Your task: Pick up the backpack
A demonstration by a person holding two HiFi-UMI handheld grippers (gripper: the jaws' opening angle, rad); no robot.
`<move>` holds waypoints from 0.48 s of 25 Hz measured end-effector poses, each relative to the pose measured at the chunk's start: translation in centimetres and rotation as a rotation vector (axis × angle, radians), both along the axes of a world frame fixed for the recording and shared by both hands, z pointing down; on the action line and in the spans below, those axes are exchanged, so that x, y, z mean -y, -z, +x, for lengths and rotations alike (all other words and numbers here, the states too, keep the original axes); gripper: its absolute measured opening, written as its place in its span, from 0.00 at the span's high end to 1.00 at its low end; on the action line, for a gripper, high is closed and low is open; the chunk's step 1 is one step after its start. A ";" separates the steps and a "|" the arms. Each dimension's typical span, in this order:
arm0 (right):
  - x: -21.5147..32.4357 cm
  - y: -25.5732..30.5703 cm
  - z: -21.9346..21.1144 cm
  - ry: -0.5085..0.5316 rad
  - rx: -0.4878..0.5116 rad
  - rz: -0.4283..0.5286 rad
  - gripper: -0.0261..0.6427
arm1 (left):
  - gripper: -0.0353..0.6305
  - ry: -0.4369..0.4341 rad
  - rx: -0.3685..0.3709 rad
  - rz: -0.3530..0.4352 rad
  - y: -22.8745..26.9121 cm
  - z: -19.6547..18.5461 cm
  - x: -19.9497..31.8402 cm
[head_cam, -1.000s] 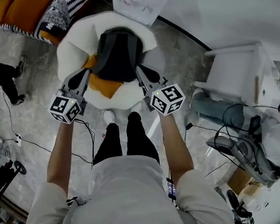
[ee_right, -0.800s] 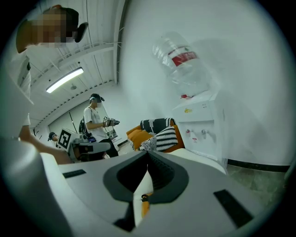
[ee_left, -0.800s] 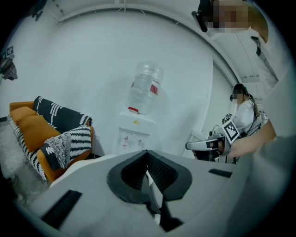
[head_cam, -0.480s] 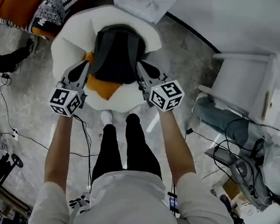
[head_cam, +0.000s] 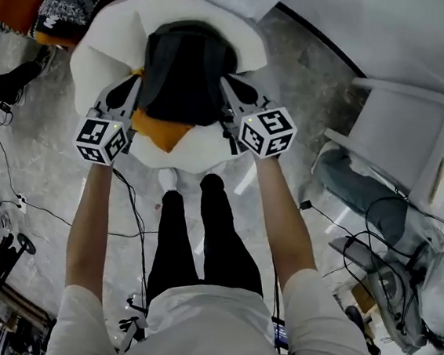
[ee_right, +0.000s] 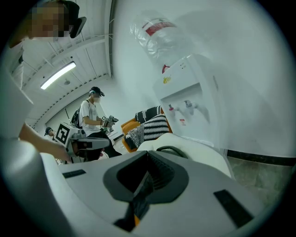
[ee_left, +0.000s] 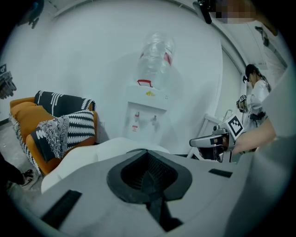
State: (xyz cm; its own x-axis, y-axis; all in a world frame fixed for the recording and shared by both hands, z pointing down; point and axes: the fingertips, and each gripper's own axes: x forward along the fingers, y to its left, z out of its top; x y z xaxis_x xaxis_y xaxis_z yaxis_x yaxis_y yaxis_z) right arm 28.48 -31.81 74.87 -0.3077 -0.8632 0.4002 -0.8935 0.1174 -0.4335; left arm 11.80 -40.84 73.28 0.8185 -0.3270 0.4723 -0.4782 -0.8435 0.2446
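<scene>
The dark grey fabric backpack (head_cam: pixel 187 74) on the white padded chair (head_cam: pixel 103 59) looks soft, floppy and fairly light, best taken by its top loop (ee_right: pixel 175 150); over that chair the left tool (head_cam: pixel 132 88) and right tool (head_cam: pixel 228 85) are both pressed together, empty.

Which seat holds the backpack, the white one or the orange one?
The white armchair: the dark backpack sits in it, over an orange cushion. The orange sofa shows black-and-white patterned throws, no backpack.
</scene>
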 end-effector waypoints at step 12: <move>0.9 -7.6 1.1 0.014 -0.040 -0.053 0.95 | 0.94 -0.035 0.035 -0.007 -7.4 1.5 1.4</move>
